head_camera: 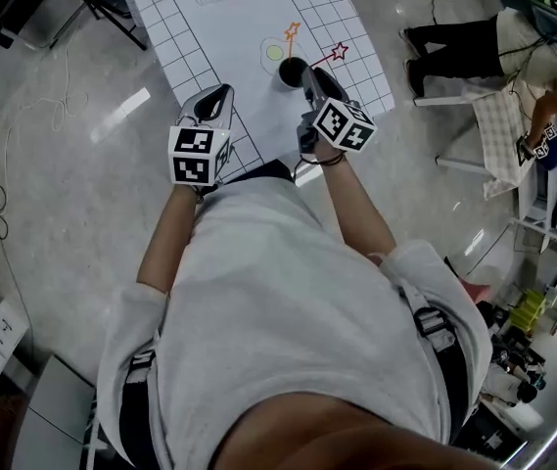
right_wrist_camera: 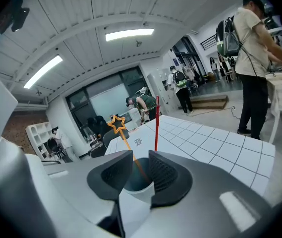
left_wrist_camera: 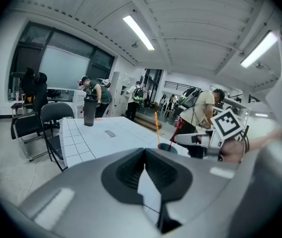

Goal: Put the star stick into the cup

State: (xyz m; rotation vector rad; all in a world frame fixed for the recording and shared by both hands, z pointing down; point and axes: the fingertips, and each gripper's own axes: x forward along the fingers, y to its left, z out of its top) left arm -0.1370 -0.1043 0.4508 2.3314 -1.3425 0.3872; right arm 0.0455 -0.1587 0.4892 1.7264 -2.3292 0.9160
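1. Head view: a white paper sheet printed with a black square grid (head_camera: 221, 29) covers the table. On it stands a small round dark cup (head_camera: 292, 70). Two thin sticks lean out of the cup. One is an orange stick with an outlined star tip (head_camera: 292, 33), and the other is a red stick with an outlined star tip (head_camera: 333, 55). The smooth grey right gripper (head_camera: 309, 76) reaches the cup's near side. The matching left gripper (head_camera: 214, 96) hangs to the left of the cup, well apart from it.

2. Left gripper view: the ribbed dark pads are drawn almost together, leaving only a thin wedge of light between them, and they hold nothing. The cup (left_wrist_camera: 168, 147) shows past them to the right, its rim a dark ring with both sticks rising from it. A tall dark tumbler (left_wrist_camera: 89, 114) stands far beyond the cup on the sheet.

3. Right gripper view: the ribbed pads sit slightly apart, pressed on either side of the cup (right_wrist_camera: 138, 182). The cup has a pale outer wall and a dark hollow inside. The orange stick slants left out of the cup, and the red one stands upright.
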